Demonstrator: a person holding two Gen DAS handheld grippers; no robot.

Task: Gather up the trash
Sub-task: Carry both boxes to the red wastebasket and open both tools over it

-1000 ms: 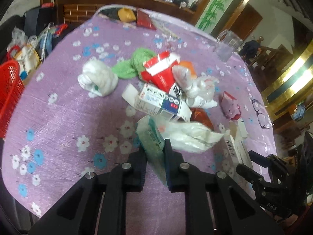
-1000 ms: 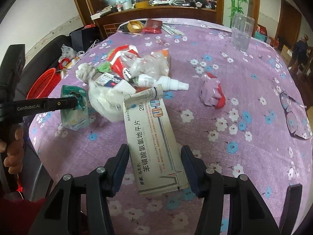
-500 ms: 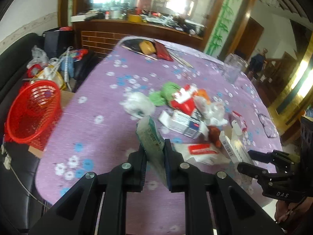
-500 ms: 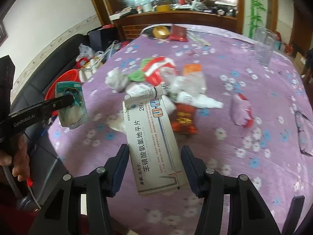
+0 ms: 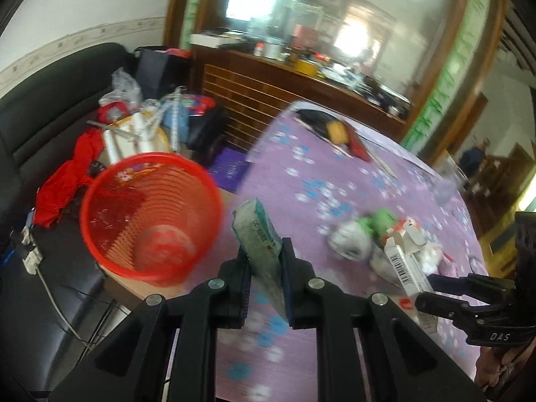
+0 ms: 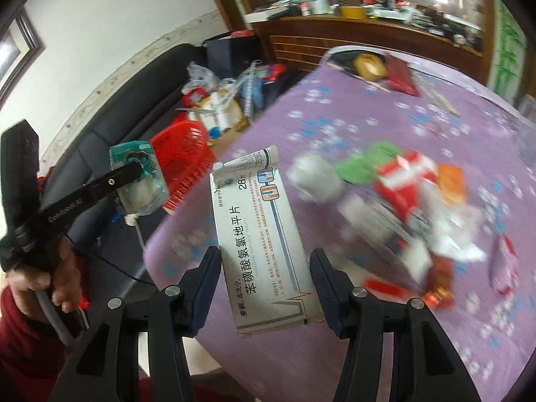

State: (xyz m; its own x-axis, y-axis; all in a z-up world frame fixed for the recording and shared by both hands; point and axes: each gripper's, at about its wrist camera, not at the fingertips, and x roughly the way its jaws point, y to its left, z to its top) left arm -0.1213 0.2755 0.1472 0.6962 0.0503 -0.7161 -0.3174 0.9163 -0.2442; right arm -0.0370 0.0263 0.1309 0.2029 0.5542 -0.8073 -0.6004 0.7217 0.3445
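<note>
My left gripper (image 5: 264, 251) is shut on a green tissue packet (image 5: 258, 231) and holds it in the air just right of a red mesh basket (image 5: 150, 214). The packet also shows in the right wrist view (image 6: 139, 177), in front of the basket (image 6: 184, 164). My right gripper (image 6: 264, 261) is shut on a flat white medicine box (image 6: 264, 238) with blue print, held over the table's left edge. The box shows in the left wrist view (image 5: 402, 264) too. A blurred pile of trash (image 6: 395, 194) lies on the purple flowered tablecloth (image 6: 402, 110).
The basket stands on a low wooden surface left of the table, beside a black sofa (image 5: 50, 107) with bags and clutter (image 5: 140, 124). A wooden sideboard (image 5: 301, 80) is behind the table. A yellow tape roll and red packet (image 6: 385, 67) lie at the far end.
Both grippers have swung left and up from the table with their loads. The left one now holds the packet next to the red basket, which has become much larger in view.
</note>
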